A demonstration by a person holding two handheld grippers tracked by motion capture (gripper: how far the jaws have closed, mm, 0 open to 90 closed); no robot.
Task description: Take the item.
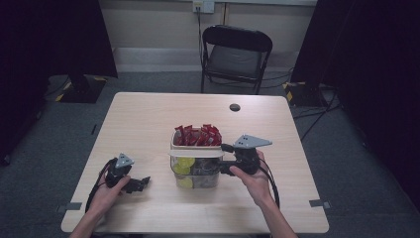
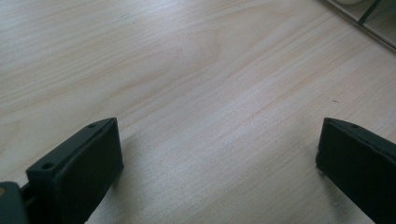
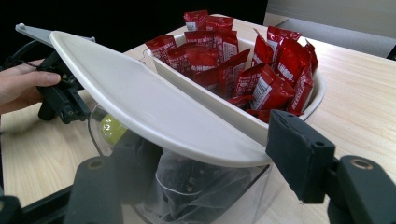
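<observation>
A clear tub (image 1: 214, 179) with a white rim stands mid-table. Its far half holds several red sachets (image 1: 197, 135) (image 3: 243, 60). A white half-lid (image 1: 195, 153) (image 3: 154, 107) covers the near half and is tilted up. Beneath it lie yellow-green pieces (image 1: 184, 163) (image 3: 112, 127) and dark bagged items (image 3: 187, 182). My right gripper (image 1: 224, 158) (image 3: 201, 158) is open at the tub's right side, its jaws straddling the lid's raised edge. My left gripper (image 1: 143, 182) (image 2: 219, 154) rests open on bare wood to the left of the tub, holding nothing; it shows beyond the lid (image 3: 60, 98).
The wooden table (image 1: 148, 114) has a dark round cable hole (image 1: 235, 107) near its far edge. A black folding chair (image 1: 235, 54) stands behind the table. Cables trail from both grippers toward the near edge.
</observation>
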